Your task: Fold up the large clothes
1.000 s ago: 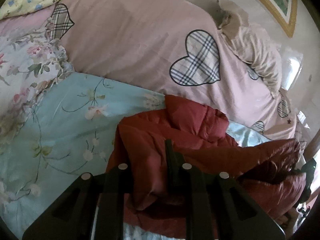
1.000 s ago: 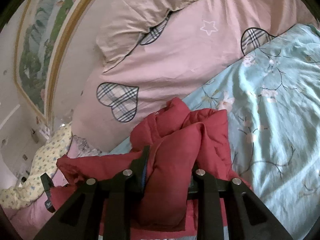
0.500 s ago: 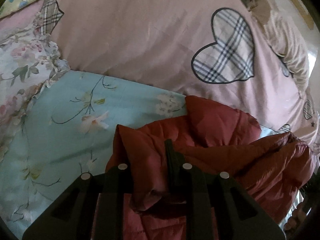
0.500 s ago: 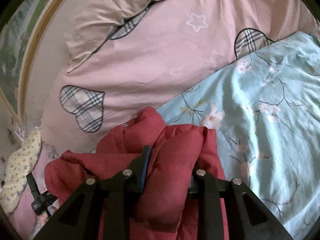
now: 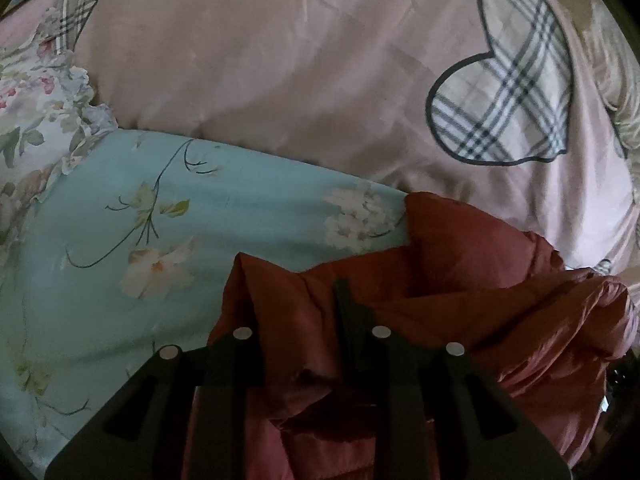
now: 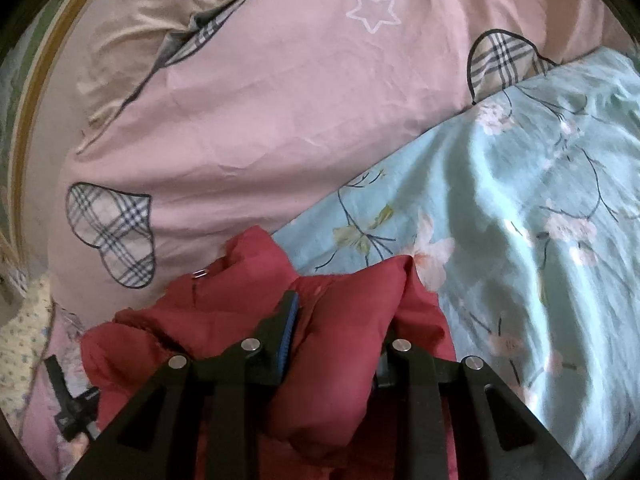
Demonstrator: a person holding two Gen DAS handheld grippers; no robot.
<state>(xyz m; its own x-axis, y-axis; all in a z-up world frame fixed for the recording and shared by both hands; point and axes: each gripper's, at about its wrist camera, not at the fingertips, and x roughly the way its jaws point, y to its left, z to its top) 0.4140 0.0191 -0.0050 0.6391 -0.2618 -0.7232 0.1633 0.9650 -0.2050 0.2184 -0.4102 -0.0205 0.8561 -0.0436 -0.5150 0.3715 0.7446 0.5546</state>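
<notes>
A red padded jacket (image 5: pixel 460 280) is lying bunched on a bed, and both views are showing it in the foreground. In the right wrist view the jacket (image 6: pixel 332 340) is bulging up between the two fingers, and the right hand-held gripper (image 6: pixel 340 320) is clamping a thick fold of it; the blue pad of one finger (image 6: pixel 289 328) is pressing into the fabric. In the left wrist view the left hand-held gripper (image 5: pixel 296 320) is pinching another fold of the same jacket, with one finger (image 5: pixel 348 312) lying against the cloth; the lower part there is dark, so the grip is probably tight, though the contact is hard to see.

The jacket is resting on a light blue floral sheet (image 5: pixel 168 240), which is spreading out to one side of it (image 6: pixel 520 220). Just beyond the jacket a pink quilt (image 5: pixel 280 60) with plaid hearts is rising in a soft bank, touching the sheet's edge (image 6: pixel 280 100). A beige pillow (image 6: pixel 140 40) is sitting on the quilt, farther back. At the far edge of the left wrist view a white flowered cloth (image 5: pixel 28 120) is lying beside the sheet.
</notes>
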